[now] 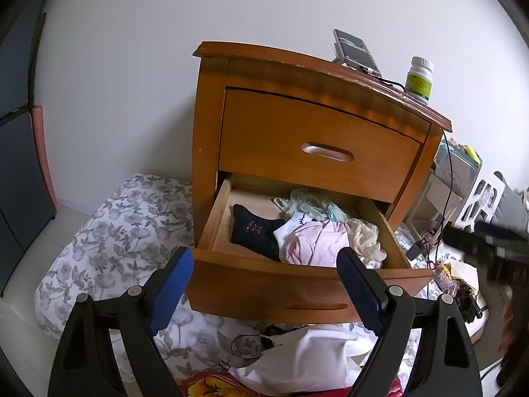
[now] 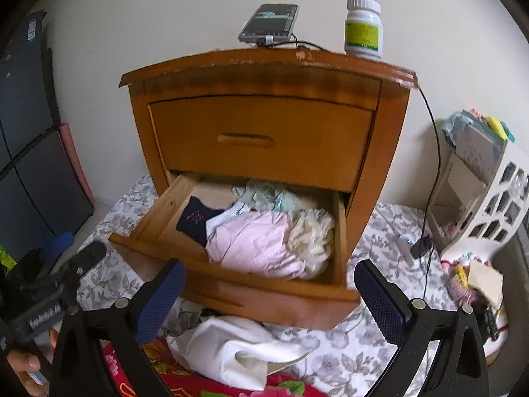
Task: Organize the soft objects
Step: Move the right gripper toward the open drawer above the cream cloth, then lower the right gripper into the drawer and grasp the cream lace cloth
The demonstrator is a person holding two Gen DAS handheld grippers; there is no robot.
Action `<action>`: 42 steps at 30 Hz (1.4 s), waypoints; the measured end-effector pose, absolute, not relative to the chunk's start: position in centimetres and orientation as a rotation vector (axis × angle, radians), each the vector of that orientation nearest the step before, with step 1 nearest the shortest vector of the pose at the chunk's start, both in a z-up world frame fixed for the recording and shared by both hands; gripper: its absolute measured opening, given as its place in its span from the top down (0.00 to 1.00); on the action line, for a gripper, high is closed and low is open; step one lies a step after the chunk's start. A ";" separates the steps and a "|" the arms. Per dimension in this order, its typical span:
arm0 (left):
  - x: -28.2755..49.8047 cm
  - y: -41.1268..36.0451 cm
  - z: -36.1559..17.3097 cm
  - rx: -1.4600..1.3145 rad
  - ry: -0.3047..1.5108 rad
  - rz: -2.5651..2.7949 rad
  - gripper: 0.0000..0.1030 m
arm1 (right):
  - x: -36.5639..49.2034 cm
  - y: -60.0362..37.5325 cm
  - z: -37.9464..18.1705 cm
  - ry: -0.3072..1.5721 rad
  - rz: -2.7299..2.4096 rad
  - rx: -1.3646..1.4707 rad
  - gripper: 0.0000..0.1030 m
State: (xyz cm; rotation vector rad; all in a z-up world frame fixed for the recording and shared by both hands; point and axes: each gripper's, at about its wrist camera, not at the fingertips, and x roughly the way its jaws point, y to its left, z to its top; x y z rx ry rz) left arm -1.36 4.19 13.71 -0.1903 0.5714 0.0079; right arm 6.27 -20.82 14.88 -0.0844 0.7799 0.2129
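Left wrist view first: my left gripper (image 1: 264, 284) has its jaws spread wide with nothing between them, hanging just in front of the lower drawer (image 1: 264, 284)'s front edge. The white garment (image 1: 297, 360) lies below the jaws, on the floral bedding (image 1: 109, 241) right under the drawer front, partly hidden beneath it. Its long axis runs roughly left to right across the view, so it sits crosswise to the fingers. Inside the open drawer there's a pink garment (image 1: 314, 244) toward the right front corner, a dark sock (image 1: 254, 235) toward the left side, and a cream cloth (image 1: 367, 238) against the right wall. The right gripper shows only as a blurry dark shape at the right edge.

Right wrist view: my right gripper (image 2: 271, 291) is also spread wide and empty, hovering at the drawer (image 2: 231, 294)'s front edge. The white garment (image 2: 238, 347) is directly below and between the fingers here, closer in than anything inside the drawer. The pink garment (image 2: 254, 241) fills the drawer's middle and right, dark sock (image 2: 198, 221) to the left. The left gripper (image 2: 66, 264) is off at the left edge.

My read: both are close, but the right sits more squarely over the white garment, so I'd drop that one straight down.
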 end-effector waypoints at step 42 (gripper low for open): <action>6.5 5.5 15.3 -0.226 0.550 -0.010 0.14 | 21.0 -19.3 11.0 1.083 0.229 -0.145 0.07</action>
